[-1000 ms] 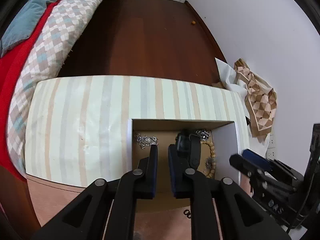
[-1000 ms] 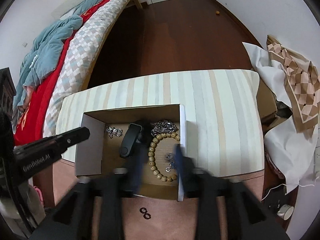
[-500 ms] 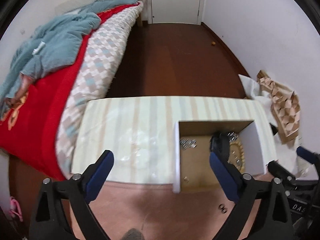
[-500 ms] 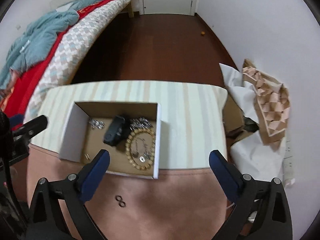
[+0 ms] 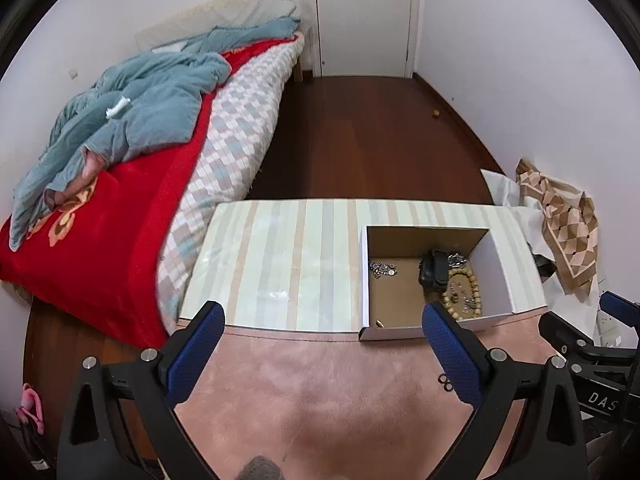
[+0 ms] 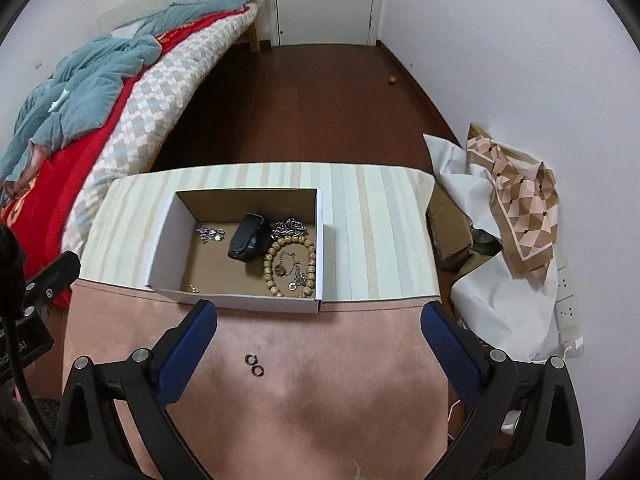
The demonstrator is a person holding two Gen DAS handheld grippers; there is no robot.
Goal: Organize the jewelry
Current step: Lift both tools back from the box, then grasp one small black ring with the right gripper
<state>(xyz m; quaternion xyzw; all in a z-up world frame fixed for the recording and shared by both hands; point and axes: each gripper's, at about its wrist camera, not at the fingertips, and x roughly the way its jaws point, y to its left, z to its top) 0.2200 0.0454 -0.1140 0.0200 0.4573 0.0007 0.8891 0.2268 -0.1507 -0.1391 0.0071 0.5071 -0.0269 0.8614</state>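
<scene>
Both the left gripper [image 5: 320, 336] and right gripper [image 6: 318, 332] hang spread wide and empty above the pink surface [image 6: 320, 392]. The open white cardboard box [image 6: 168, 236] holds a wooden bead bracelet [image 6: 272, 256], a black band [image 6: 246, 236] and silver chains too small to make out. Two small dark rings [image 6: 255, 364] lie outside it.

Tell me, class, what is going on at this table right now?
A person holds two grippers above a table, tidying jewelry. The left gripper and right gripper are both open and hold nothing. The cardboard box holds a wooden bead bracelet, a black band, silver chains and small silver pieces. Two small dark rings lie outside the box on the pink cloth, not yet put away.
</scene>
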